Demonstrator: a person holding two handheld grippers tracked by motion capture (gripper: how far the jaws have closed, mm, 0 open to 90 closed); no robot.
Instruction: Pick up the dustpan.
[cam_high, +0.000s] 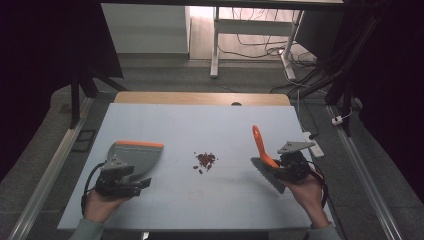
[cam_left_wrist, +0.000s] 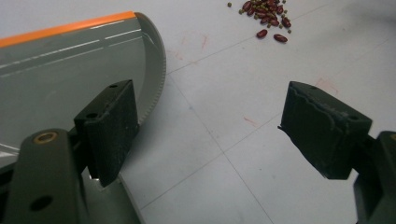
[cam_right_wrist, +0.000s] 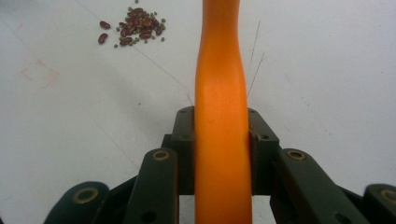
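Right jaws (cam_right_wrist: 222, 154) clenched on brush (cam_right_wrist: 220, 107) handle. Left jaws (cam_left_wrist: 219, 135) released, dustpan (cam_left_wrist: 70, 70) beside one. Beans (cam_left_wrist: 266, 14) ahead on desk (cam_left_wrist: 224, 93).

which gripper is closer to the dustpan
Left. The left gripper sits at the dustpan, one jaw over its grey pan. The right gripper holds the orange-handled brush across the bean pile.

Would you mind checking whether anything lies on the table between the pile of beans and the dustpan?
Nothing visible does: bare table lies between the beans and the dustpan mouth.
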